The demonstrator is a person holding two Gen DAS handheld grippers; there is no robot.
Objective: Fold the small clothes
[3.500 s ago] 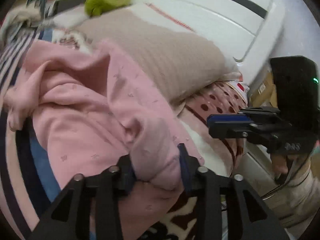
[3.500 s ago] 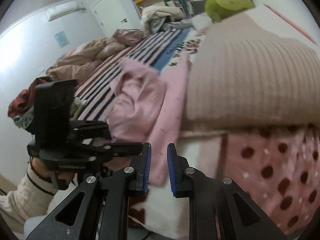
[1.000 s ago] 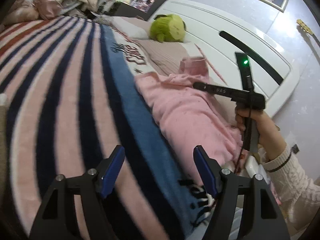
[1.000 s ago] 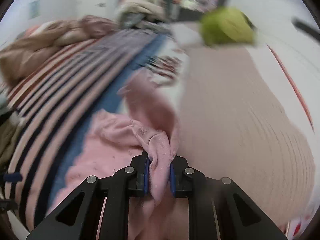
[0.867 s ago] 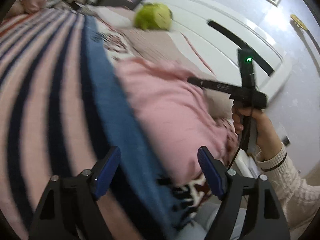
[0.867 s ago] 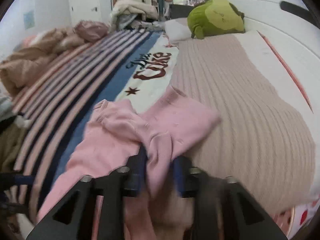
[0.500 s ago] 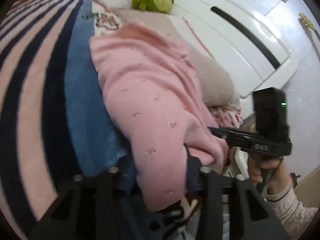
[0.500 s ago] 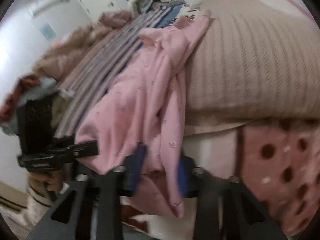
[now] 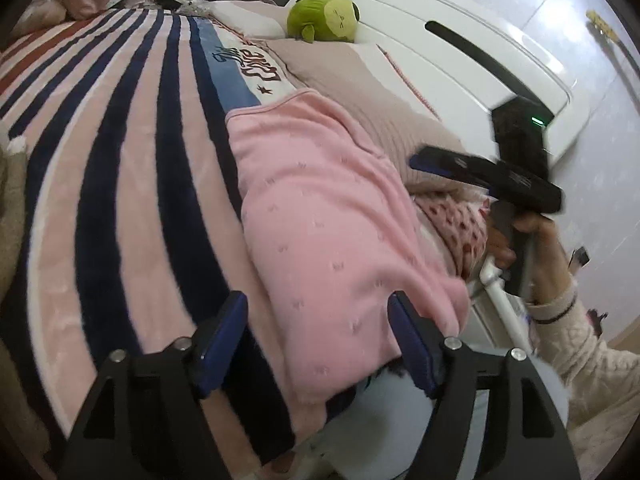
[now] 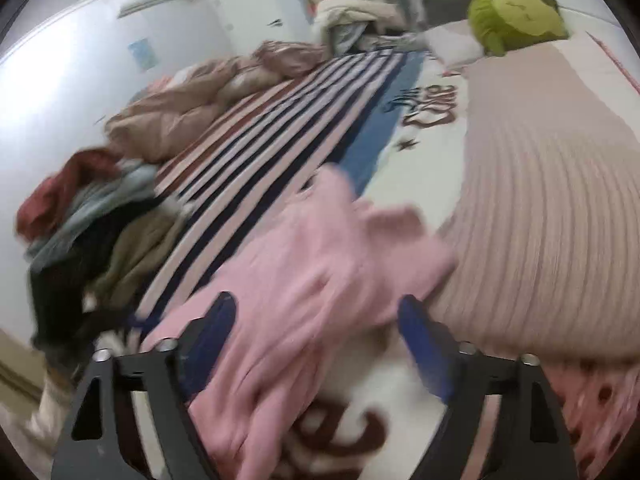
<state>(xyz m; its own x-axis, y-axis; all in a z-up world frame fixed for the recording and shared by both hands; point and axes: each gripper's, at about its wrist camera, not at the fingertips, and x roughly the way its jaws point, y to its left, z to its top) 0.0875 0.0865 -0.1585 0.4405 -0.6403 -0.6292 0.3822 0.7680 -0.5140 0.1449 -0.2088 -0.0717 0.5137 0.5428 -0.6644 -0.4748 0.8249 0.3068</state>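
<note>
A small pink garment (image 9: pixel 320 208) lies spread flat on the striped blanket (image 9: pixel 120 160), its near edge hanging over the bed's side. My left gripper (image 9: pixel 318 340) hovers at that near edge. Its jaws are opening, the cloth lies below and between them, and the pads do not press on it. In the right wrist view the same pink garment (image 10: pixel 320 260) is blurred, partly against the pillow. My right gripper (image 10: pixel 320 340) is opening wide above the garment's near end and grips nothing. The right gripper (image 9: pixel 480 172) also shows in the left wrist view, held in a hand beside the garment.
A beige ribbed pillow (image 9: pixel 360 92) lies right of the garment, with a green plush toy (image 9: pixel 324 16) and the white headboard (image 9: pixel 460 52) behind it. A pile of clothes (image 10: pixel 80 220) and a brown duvet (image 10: pixel 180 112) sit on the bed's left side.
Half a second ago both grippers were shut on the pink garment's near edge. Both jaws have since spread wide and let go, and the garment now lies flat on the blanket.
</note>
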